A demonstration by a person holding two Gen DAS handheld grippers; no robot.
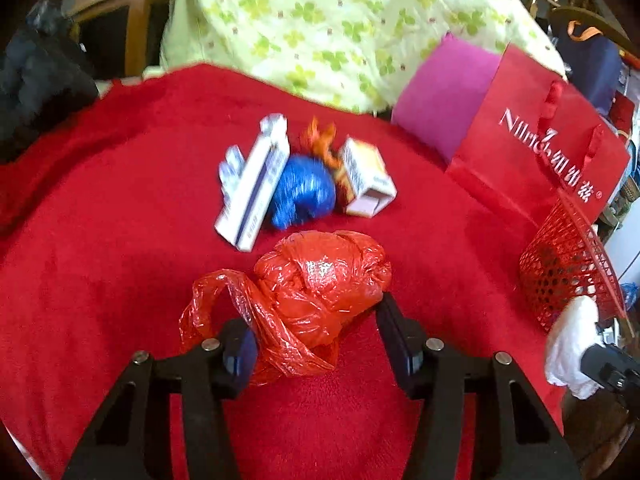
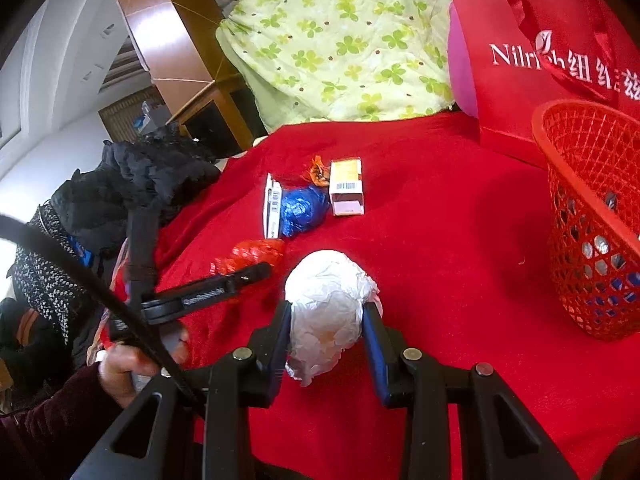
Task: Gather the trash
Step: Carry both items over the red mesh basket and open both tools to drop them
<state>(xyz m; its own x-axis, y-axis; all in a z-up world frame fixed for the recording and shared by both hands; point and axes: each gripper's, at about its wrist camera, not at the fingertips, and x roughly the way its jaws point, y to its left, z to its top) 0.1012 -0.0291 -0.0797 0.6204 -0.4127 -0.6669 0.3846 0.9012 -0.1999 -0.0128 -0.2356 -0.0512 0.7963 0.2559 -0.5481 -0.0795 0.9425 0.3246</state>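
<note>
My left gripper (image 1: 316, 328) is shut on a crumpled red plastic bag (image 1: 320, 280) just above the red cloth (image 1: 100, 280). My right gripper (image 2: 326, 320) is shut on a white crumpled paper ball (image 2: 328, 304); the ball also shows in the left wrist view (image 1: 570, 348). Beyond lie a long white box (image 1: 256, 188), a blue foil ball (image 1: 304, 192), an orange wrapper (image 1: 320, 140) and a small orange-white box (image 1: 366, 178). A red mesh basket (image 2: 592, 216) stands on the right, with some items inside.
A red paper gift bag (image 1: 536, 148) and a pink bag (image 1: 444, 92) stand behind the basket. A green clover-print quilt (image 1: 340, 20) lies at the back. Dark clothes (image 2: 120, 192) are piled at the left edge.
</note>
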